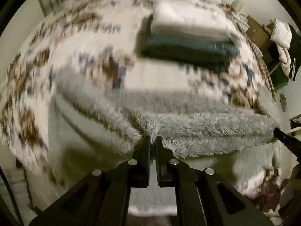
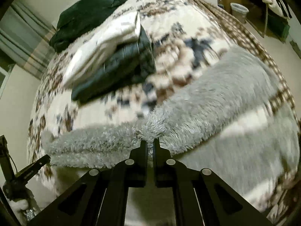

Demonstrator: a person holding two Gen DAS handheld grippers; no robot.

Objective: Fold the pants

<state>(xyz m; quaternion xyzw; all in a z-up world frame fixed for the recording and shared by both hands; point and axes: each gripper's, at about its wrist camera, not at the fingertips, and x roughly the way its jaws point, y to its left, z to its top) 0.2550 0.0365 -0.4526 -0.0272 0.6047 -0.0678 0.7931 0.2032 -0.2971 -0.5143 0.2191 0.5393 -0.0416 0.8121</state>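
Note:
The fluffy grey pants (image 1: 197, 131) lie stretched across the near part of a patterned bed cover (image 1: 75, 37). My left gripper (image 1: 152, 139) is shut on the pants' near edge at one end. My right gripper (image 2: 150, 141) is shut on the fluffy grey pants (image 2: 216, 98) at the other end. The edge runs taut between the two. The right gripper's tip (image 1: 286, 137) shows at the right edge of the left wrist view; the left gripper's tip (image 2: 33, 167) shows at the left of the right wrist view.
A stack of folded clothes, cream on top (image 1: 190, 22) and dark below (image 1: 188, 50), sits farther back on the bed; the stack also shows in the right wrist view (image 2: 112, 60). A dark green garment (image 2: 88, 13) lies at the far end. Furniture and a bin (image 2: 239, 11) stand beyond the bed.

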